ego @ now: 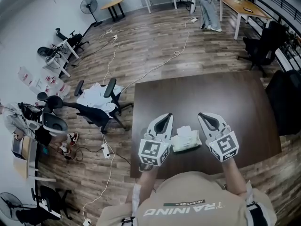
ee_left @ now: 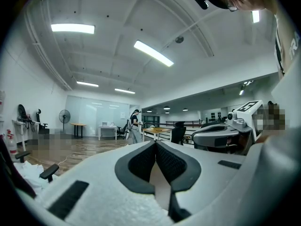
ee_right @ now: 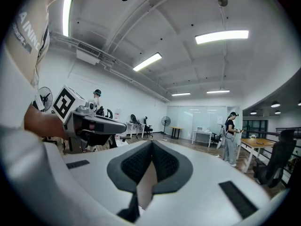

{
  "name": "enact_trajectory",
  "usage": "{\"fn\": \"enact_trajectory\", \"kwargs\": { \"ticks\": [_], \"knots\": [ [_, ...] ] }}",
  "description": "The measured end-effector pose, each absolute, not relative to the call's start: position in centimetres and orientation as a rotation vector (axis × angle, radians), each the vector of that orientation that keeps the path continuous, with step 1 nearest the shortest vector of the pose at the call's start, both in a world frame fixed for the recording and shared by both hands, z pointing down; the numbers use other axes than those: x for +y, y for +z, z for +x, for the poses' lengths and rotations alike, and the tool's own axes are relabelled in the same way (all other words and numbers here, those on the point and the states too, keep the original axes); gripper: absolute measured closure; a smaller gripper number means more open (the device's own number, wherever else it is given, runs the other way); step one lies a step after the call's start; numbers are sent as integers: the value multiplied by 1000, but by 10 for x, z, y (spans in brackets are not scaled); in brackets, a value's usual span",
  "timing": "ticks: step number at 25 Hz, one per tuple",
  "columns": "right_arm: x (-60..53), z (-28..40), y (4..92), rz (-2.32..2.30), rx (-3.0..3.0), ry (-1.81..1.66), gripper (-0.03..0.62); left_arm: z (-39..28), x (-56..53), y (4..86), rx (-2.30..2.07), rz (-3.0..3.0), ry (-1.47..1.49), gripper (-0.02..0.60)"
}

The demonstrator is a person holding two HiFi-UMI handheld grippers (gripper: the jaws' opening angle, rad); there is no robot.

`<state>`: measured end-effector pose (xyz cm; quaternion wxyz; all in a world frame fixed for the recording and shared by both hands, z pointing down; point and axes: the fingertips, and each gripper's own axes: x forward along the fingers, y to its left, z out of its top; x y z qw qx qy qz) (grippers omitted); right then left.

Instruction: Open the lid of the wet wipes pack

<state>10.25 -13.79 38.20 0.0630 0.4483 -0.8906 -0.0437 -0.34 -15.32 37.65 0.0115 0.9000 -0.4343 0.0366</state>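
Note:
The wet wipes pack [ego: 186, 139] is a pale, crinkled packet lying on the dark brown table [ego: 197, 93] near its front edge. It sits between my two grippers, which are held level above the table on either side of it. My left gripper [ego: 165, 117] is to the pack's left, its black pads closed tip to tip [ee_left: 155, 143] with nothing between them. My right gripper [ego: 205, 117] is to the pack's right, also shut and empty [ee_right: 151, 143]. Neither gripper view shows the pack. Each gripper view shows the other gripper: the right gripper [ee_left: 221, 134] and the left gripper [ee_right: 94, 124].
An office chair [ego: 96, 108] with white cloth on it stands left of the table, and cables and a power strip [ego: 105, 150] trail over the wood floor. A black chair [ego: 263, 48] stands at the far right. A person [ego: 208, 8] stands by desks far off.

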Motion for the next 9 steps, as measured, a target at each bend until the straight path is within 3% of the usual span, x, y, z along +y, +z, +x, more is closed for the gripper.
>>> {"fn": "enact_trajectory", "kwargs": {
  "ticks": [9],
  "knots": [
    [-138, 98, 391, 1338, -2684, -124, 580, -7, -153, 384, -1353, 2797, 115, 572]
  ]
}}
